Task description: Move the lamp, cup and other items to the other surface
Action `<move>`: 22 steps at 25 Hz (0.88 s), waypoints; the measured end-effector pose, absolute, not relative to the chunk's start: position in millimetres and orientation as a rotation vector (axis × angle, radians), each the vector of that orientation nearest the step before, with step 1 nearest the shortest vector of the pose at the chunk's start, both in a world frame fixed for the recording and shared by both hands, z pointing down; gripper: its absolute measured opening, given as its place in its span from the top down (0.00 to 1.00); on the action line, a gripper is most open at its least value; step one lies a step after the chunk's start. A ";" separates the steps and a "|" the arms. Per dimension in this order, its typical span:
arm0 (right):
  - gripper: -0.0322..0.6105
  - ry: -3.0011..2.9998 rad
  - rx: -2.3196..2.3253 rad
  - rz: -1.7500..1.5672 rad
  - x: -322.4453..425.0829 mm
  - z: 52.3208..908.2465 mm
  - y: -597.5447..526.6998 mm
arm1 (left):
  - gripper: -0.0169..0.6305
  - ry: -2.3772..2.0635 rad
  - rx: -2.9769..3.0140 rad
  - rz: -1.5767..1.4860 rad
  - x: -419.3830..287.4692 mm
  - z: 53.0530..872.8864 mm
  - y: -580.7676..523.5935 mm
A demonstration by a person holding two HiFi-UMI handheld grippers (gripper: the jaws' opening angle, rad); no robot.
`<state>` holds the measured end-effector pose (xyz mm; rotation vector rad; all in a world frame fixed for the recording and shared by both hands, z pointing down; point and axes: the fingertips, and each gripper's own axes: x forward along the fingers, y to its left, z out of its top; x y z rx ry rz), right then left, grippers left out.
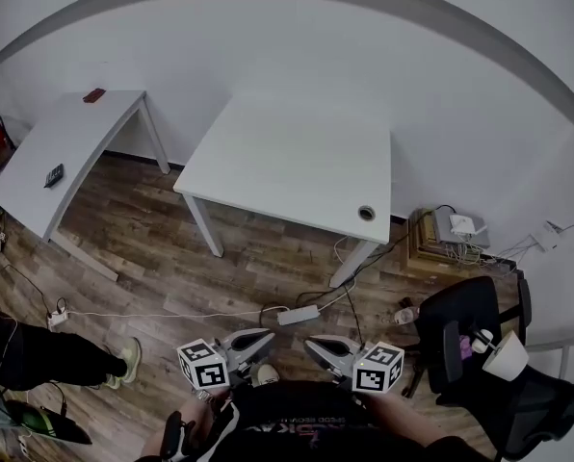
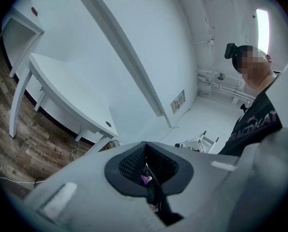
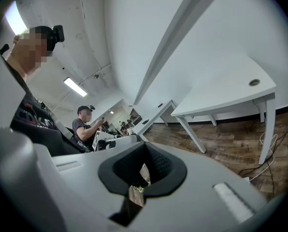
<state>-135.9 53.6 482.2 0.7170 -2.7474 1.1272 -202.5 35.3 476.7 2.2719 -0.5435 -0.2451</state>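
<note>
- Both claws are empty: the grey left claw (image 1: pixel 258 338) and the grey right claw (image 1: pixel 318 345), each carrying a marker cube, sit at lower centre with jaws pressed together on nothing.
- The task's things lie at lower right, crowded on the black office chair (image 1: pixel 460 306): what looks like a white cone-shaped lamp (image 1: pixel 506 356), a small white cup (image 1: pixel 481 340) and a purple item (image 1: pixel 463 346).
- Risk: closed jaws nudging in could knock the lamp or cup off the seat, and the chair may swivel or roll under a push.
- Risk: the white power strip (image 1: pixel 299 314) and its cables on the wood floor could catch a foot.
- Count: two claws; two white rectangular tables, the centre table (image 1: pixel 297 162) and the upper-left table (image 1: pixel 65 142); one chair, lamp, cup, purple item and power strip.
</note>
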 end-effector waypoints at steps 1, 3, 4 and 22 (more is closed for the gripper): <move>0.94 -2.747 0.716 1.118 -135.5 482.2 55.0 | 0.98 -0.542 2.270 -0.248 -202.0 477.2 35.9; 0.95 -2.748 0.718 1.109 -133.8 482.1 56.5 | 0.98 -0.532 2.271 -0.252 -199.0 478.9 37.2; 0.95 -2.749 0.720 1.111 -133.1 481.9 56.8 | 0.98 -0.527 2.272 -0.249 -197.3 479.5 37.6; 0.95 -2.747 0.707 1.092 -131.8 485.2 57.7 | 0.98 -0.521 2.270 -0.235 -191.8 479.5 37.2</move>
